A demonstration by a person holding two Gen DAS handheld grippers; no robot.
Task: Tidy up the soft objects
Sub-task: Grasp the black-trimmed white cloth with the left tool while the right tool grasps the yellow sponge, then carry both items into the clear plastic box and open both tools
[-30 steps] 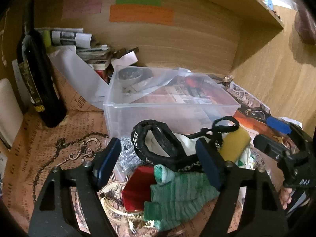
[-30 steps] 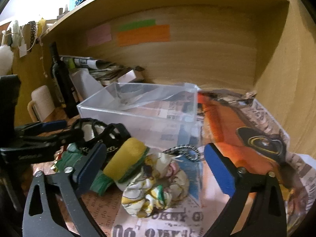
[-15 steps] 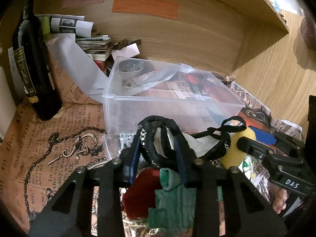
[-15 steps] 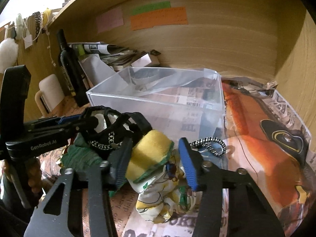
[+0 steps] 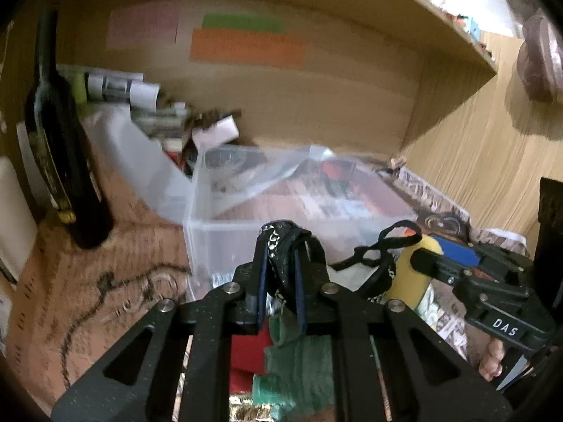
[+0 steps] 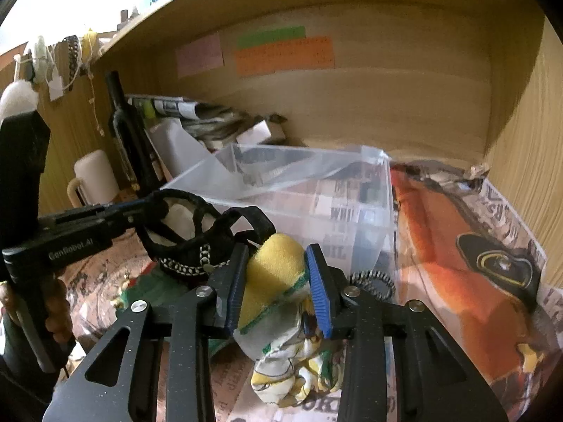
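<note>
My left gripper (image 5: 279,281) is pinched nearly closed on the black strap item with the chain trim (image 5: 281,242), whose looped strap trails off to its right. My right gripper (image 6: 279,288) is clamped on the yellow sponge (image 6: 272,270), its blue pads pressing the foam in from both sides, green scouring edge toward me. Both grips look firm, so I judge the pick done and the carry next.

Just ahead of both tools stands the clear plastic bin (image 6: 373,218), open-topped. To do this well I'd lift each piece clear above the near wall before going forward, since the strap's loose loop could catch on the rim or on the sponge beside it. I'd move one hand at a time; the two tools sit close together.

Below the right tool lies a patterned crumpled cloth (image 6: 299,376); under the left, a green knitted piece (image 5: 299,369) and something red (image 5: 246,351), left for later.
</note>
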